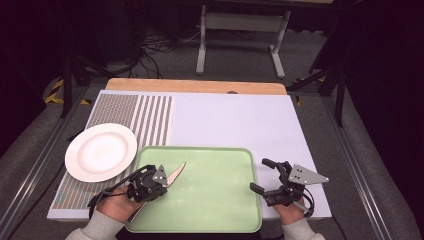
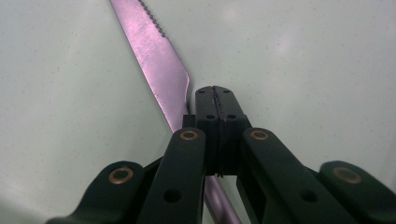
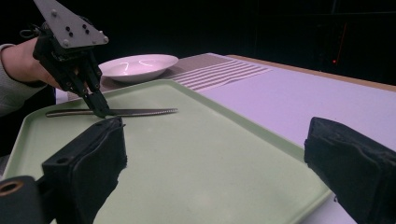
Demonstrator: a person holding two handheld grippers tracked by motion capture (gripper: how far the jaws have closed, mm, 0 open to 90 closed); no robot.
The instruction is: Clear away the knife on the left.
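A green tray [image 1: 210, 210] sits low in the middle of the high view, on a white table [image 1: 240, 120]. A knife [image 1: 175, 173] lies on the tray near its left edge, with the blade pointing up and to the right in that picture.

The left gripper [image 1: 150, 186] is at the lower left of the high view, right over the knife. In the left gripper view its two black jaws are pressed tight together, and the knife [image 2: 156, 60] runs from the top of the picture down under them, just to their left. The tip of the left gripper [image 3: 100, 111] comes down onto the knife [image 3: 140, 111] in the right gripper view. It looks like it only touches the knife beside the jaws and does not pinch it, but it is hard to be sure.

The right gripper [image 1: 263, 176] is at the lower right of the high view, just past the tray's right edge. Its jaws are spread wide with nothing in them.

A white plate [image 1: 100, 151] sits to the left of the tray, on a striped mat [image 1: 145, 117].
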